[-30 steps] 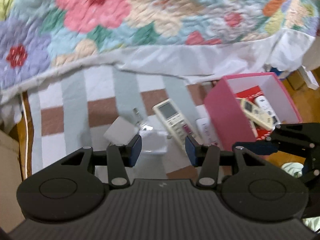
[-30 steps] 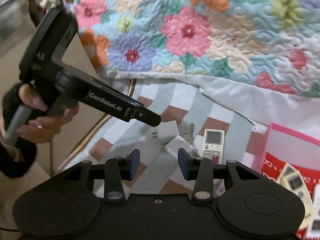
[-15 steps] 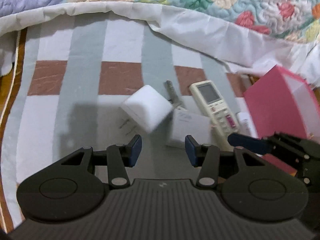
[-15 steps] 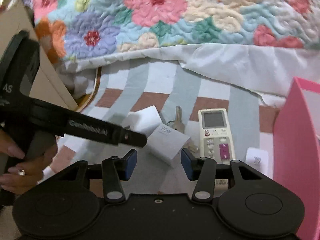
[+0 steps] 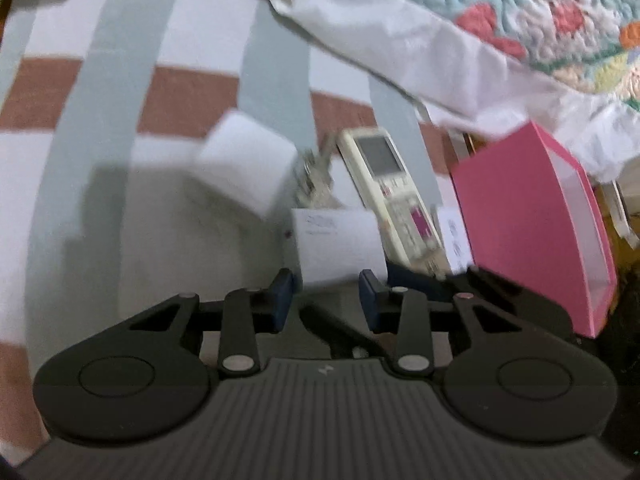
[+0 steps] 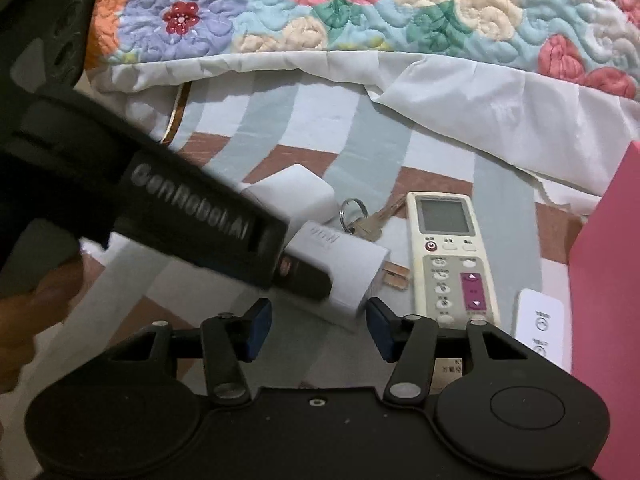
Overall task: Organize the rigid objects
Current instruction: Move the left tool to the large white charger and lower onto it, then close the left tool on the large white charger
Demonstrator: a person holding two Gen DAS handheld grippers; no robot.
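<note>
A white plug adapter point(image 6: 340, 276) with copper prongs lies at the middle of the right wrist frame on a striped cloth point(image 6: 376, 148). Just above it to the left sits a second white cube charger point(image 6: 296, 198), and to its upper right a key on a ring point(image 6: 366, 222). A cream remote control point(image 6: 450, 252) lies right of the key, a small white remote point(image 6: 540, 322) lower right of that, beside the pink box point(image 6: 608, 280) at the right edge.

The left gripper point(image 5: 326, 292) has just been closing; in its own view the blue pads stand either side of the adapter's near end point(image 5: 340, 244), but blur hides whether they press on it. The right gripper point(image 6: 318, 322) has just been opening; its jaws are spread with the adapter's near corner just ahead of them, untouched. A floral quilt point(image 6: 360, 4) fills the top of the frame.
</note>
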